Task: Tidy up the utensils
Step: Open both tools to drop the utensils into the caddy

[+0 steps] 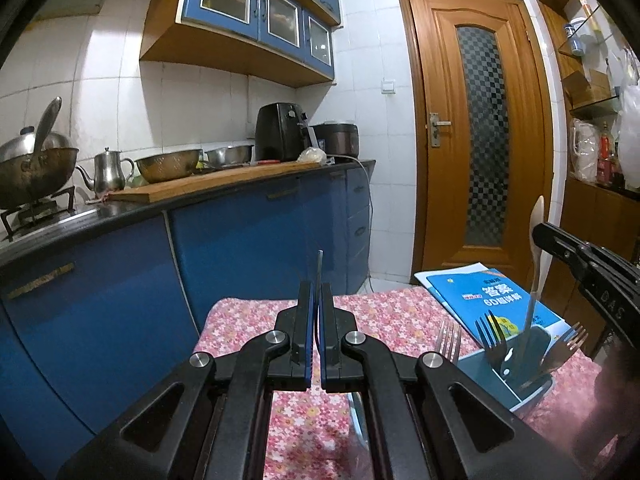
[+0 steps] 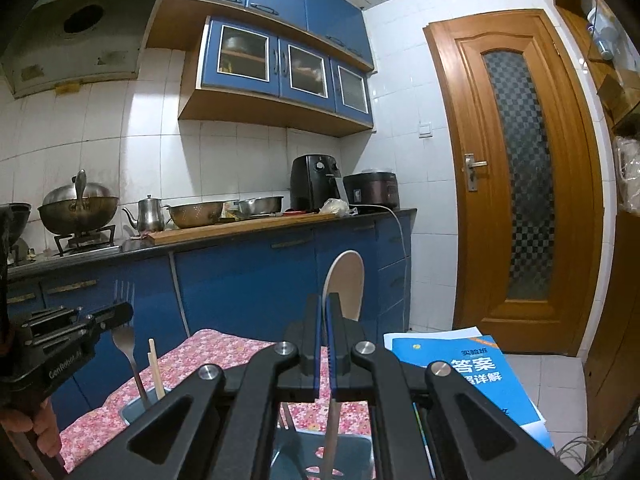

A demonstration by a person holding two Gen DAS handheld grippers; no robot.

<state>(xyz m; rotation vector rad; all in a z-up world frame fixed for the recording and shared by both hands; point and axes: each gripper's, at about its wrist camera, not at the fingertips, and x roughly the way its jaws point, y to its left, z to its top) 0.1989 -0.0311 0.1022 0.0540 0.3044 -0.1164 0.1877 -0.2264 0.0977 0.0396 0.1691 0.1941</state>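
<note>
Both grippers are seen clamped on cutlery. On the left, the left gripper (image 1: 319, 308) is closed tight on a thin steel fork (image 2: 123, 336), held nearly upright: edge-on between the blue pads in its own view, while from the right wrist its tines rise above the jaws and its handle reaches down into a blue holder compartment (image 2: 134, 410) beside a pale chopstick (image 2: 156, 372). Further right, the right gripper (image 2: 325, 312) is closed on the slim neck of a cream-coloured spoon (image 2: 346, 284), bowl uppermost, its stem hanging into the blue utensil holder (image 1: 536, 396), which stands on a pink floral cloth (image 1: 248, 320). Several forks (image 1: 490, 338) already stand there, tines up, and a blue booklet (image 1: 480, 292) lies just behind.

Trouble could be expected if either piece were released while tilted: a handle could catch on the rim or on the standing forks and tip out onto the cloth. The holder looks light and could be nudged over by a sideways push. Both utensils are smooth and narrow, so a twist in the grip is possible.
</note>
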